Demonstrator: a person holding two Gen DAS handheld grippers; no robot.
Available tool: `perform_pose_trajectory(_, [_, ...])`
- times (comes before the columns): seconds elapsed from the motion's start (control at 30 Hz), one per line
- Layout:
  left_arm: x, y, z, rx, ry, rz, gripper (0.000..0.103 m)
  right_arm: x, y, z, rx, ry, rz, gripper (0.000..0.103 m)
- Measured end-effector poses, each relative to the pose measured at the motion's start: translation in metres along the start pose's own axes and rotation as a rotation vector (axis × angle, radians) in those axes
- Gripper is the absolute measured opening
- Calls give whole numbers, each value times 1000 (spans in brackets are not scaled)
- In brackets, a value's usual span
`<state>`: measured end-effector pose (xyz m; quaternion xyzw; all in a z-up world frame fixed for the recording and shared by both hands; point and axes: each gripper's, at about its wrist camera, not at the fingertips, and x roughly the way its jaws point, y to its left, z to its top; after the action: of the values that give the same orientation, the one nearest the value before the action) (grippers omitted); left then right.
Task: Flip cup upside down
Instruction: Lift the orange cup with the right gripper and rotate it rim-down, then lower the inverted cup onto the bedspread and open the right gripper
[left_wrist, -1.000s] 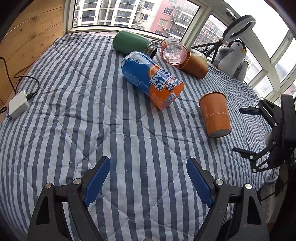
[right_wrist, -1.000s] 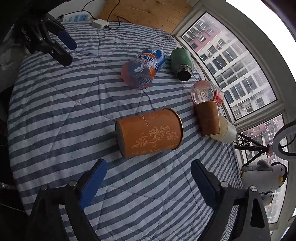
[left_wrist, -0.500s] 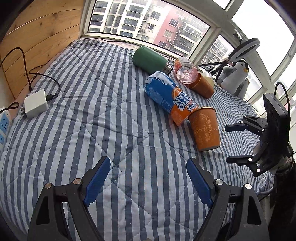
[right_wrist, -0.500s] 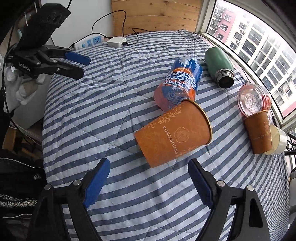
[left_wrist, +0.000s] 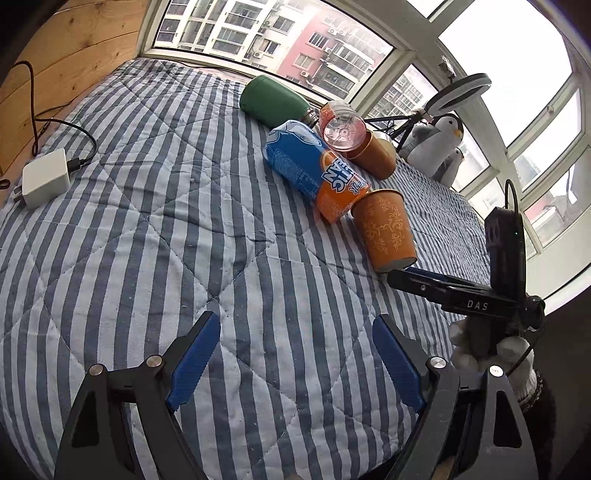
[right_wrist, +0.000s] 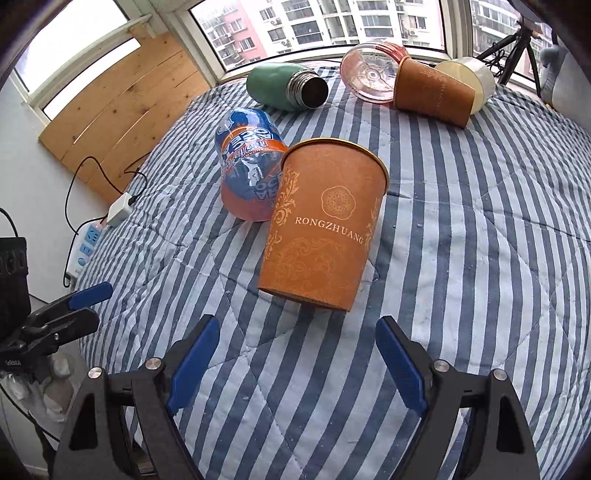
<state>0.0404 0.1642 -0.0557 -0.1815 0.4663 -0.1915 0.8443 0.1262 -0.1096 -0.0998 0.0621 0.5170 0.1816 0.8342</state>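
Note:
An orange paper cup (right_wrist: 325, 225) with gold print stands upright, mouth up, on the striped quilt (right_wrist: 461, 258). It also shows in the left wrist view (left_wrist: 386, 229), just beyond the right gripper's fingers (left_wrist: 417, 280). My right gripper (right_wrist: 295, 365) is open and empty, just in front of the cup's base, jaws wider than the cup. My left gripper (left_wrist: 295, 363) is open and empty, farther back over the quilt, left of the cup. It shows at the left edge of the right wrist view (right_wrist: 70, 306).
A blue and orange bottle (right_wrist: 251, 173) lies touching the cup's far left side. Behind lie a green flask (right_wrist: 284, 88), a clear pink lid (right_wrist: 369, 74), a second orange cup (right_wrist: 432, 92) and a cream roll (right_wrist: 469, 77). A white charger (left_wrist: 46, 177) and cables lie far left.
The right gripper swung round and closed in on the cup, which now fills more of its view and looks upright. The left gripper shifted, so the cup sits nearer the right gripper's fingers.

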Motion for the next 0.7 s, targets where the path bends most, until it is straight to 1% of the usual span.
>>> perform_pose_trajectory(0.03, [-1, 1, -3, 3, -2, -5, 87, 3, 1, 0, 18, -31, -8, 83])
perform_pose_trajectory(0.13, [-2, 6, -11, 12, 8, -21, 87, 9, 8, 3, 17, -99, -74, 83])
perform_pose_trajectory(0.2, [-5, 10, -15, 12, 5, -25, 87, 16, 9, 5, 32, -85, -87, 83])
perform_pose_trajectory(0.27, [-9, 16, -17, 11, -4, -37, 87, 15, 8, 7, 38, -103, -113, 82])
perform_pose_trajectory(0.33, [-13, 21, -18, 6, -12, -43, 87, 7, 6, 7, 44, -111, -128, 68])
perform_pose_trajectory(0.37, [-13, 24, -18, 3, -13, -44, 87, 1, 5, 7, 50, -112, -131, 55])
perform_pose_trajectory(0.4, [-13, 26, -18, -1, -13, -46, 87, -4, 4, 8, 50, -117, -138, 53])
perform_pose_trajectory(0.47, [-13, 30, -16, -12, -16, -60, 87, -11, 4, 12, 49, -115, -145, 53])
perform_pose_trajectory(0.5, [-13, 31, -15, -17, -19, -70, 87, -9, 4, 14, 50, -97, -119, 53])
perform_pose_trajectory(0.53, [-13, 31, -15, -20, -22, -75, 87, -10, 5, 14, 48, -102, -110, 53])
perform_pose_trajectory(0.6, [-15, 30, -15, -13, -30, -75, 87, -16, 10, 13, 12, -140, -161, 53])
perform_pose_trajectory(0.7, [-15, 29, -16, 0, -31, -68, 87, -30, 13, 15, -17, -142, -176, 53])
